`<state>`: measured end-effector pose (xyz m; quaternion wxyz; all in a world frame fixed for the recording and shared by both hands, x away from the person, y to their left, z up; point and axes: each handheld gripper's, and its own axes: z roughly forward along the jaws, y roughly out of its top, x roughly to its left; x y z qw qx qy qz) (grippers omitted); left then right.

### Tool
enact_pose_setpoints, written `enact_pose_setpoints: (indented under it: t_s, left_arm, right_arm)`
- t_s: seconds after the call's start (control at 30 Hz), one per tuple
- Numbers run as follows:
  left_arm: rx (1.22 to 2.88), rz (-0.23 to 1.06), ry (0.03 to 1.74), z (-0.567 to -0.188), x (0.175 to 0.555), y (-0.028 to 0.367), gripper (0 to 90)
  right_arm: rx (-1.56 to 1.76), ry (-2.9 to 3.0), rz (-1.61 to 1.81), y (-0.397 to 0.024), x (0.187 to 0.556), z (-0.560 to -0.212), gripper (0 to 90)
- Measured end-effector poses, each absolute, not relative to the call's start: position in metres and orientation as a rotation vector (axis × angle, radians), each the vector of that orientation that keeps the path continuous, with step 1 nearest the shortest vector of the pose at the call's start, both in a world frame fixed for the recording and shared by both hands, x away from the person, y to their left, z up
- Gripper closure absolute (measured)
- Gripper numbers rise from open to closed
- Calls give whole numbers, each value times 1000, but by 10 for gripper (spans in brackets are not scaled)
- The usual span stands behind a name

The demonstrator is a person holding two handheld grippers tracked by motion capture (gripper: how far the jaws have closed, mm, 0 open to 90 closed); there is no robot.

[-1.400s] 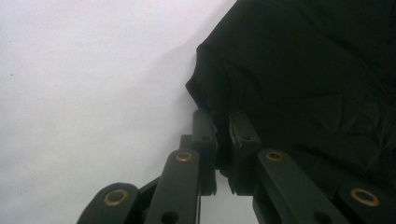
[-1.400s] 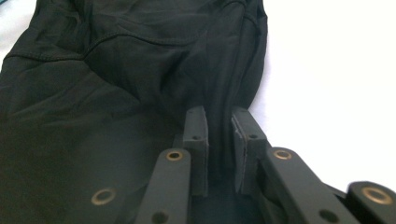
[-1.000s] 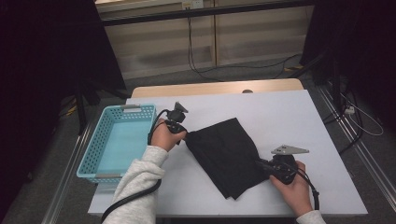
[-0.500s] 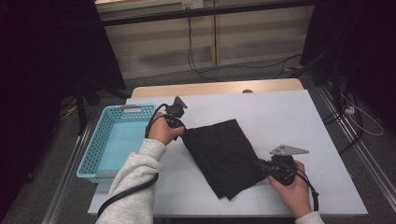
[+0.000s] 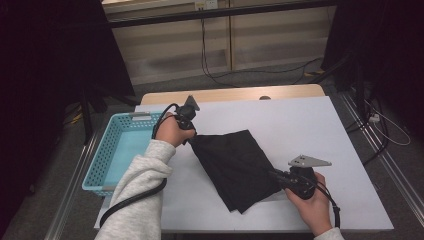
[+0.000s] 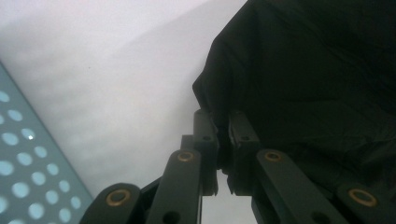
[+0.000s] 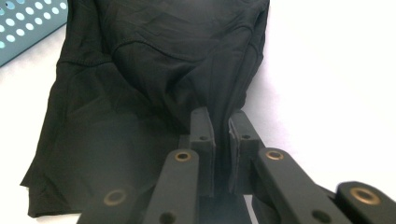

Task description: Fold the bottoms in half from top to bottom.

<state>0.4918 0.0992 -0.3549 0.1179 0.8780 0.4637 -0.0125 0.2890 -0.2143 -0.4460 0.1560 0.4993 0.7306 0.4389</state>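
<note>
While both claws pinch it, black cloth [image 5: 239, 167] – no readable label.

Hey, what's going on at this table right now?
A person is handling a folded black cloth on the white table with two hand-held grippers. The left gripper is shut on the cloth's corner nearest the blue basket, and the right gripper is shut on the opposite edge. The cloth lies mostly flat between them, and nothing lies on the part of the basket's floor that shows.
</note>
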Motion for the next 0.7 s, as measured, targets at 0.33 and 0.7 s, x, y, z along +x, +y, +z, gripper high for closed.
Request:
enact_pose_setpoints:
  t_s: [0.33, 0.7]
  left_arm:
    - [2604, -29, 1358, -334, 493, 99, 843]
    - [2666, -48, 1366, -323, 495, 99, 843]
  right_arm:
    - [1414, 2067, 1290, -210, 287, -441, 825]
    - [1385, 2057, 1309, -204, 285, -436, 824]
